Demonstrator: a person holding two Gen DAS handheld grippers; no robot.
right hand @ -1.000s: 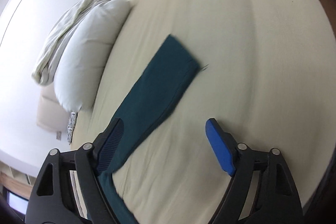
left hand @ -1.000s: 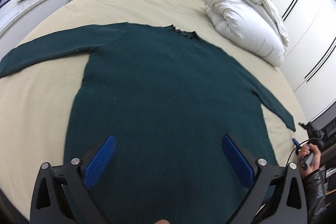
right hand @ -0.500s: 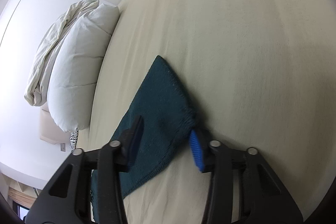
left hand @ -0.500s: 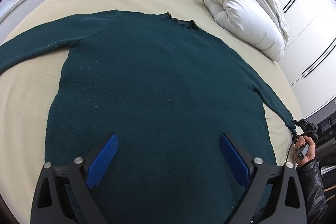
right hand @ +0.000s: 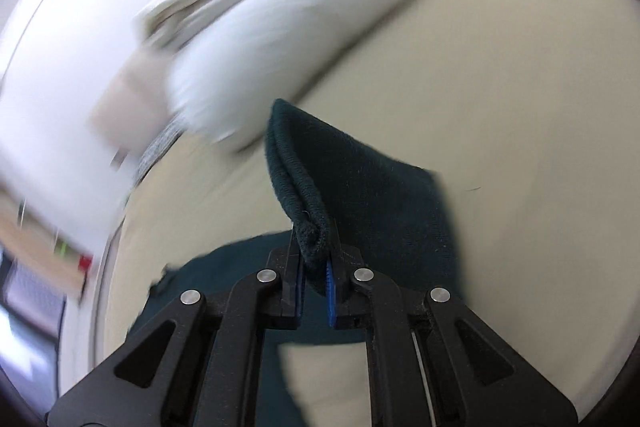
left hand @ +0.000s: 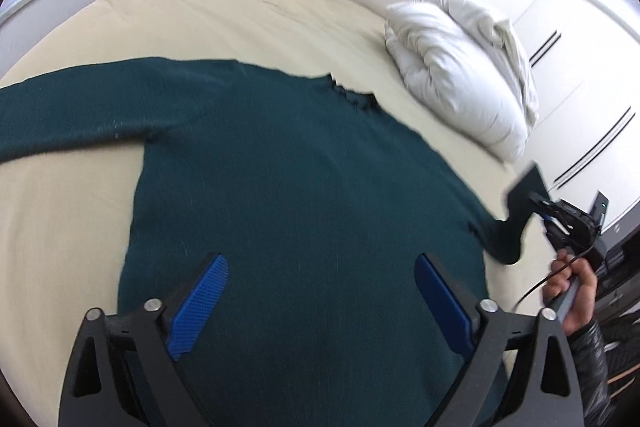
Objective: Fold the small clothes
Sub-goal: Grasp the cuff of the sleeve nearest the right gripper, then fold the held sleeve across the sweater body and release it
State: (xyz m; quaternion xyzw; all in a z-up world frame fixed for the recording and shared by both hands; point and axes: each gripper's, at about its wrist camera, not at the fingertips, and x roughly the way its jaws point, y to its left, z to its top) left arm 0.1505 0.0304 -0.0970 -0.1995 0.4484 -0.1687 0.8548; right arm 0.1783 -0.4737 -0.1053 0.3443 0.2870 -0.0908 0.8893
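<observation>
The right hand-held gripper (right hand: 314,267) pinches the sweater's (left hand: 304,187) sleeve cuff (right hand: 312,243) above the bed (left hand: 240,27); the left hand-held gripper (left hand: 320,303) hovers over the hem, jaws wide but closing, nothing between them.

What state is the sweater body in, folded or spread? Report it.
Spread: the sweater lies flat on the bed; only one sleeve cuff is lifted.

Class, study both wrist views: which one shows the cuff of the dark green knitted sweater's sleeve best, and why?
The right wrist view. The cuff fills the centre, sharp enough to show its rolled knit edge pinched in the shut right gripper. The left wrist view shows that cuff only small and blurred at the far right, lifted off the beige bed.
</observation>
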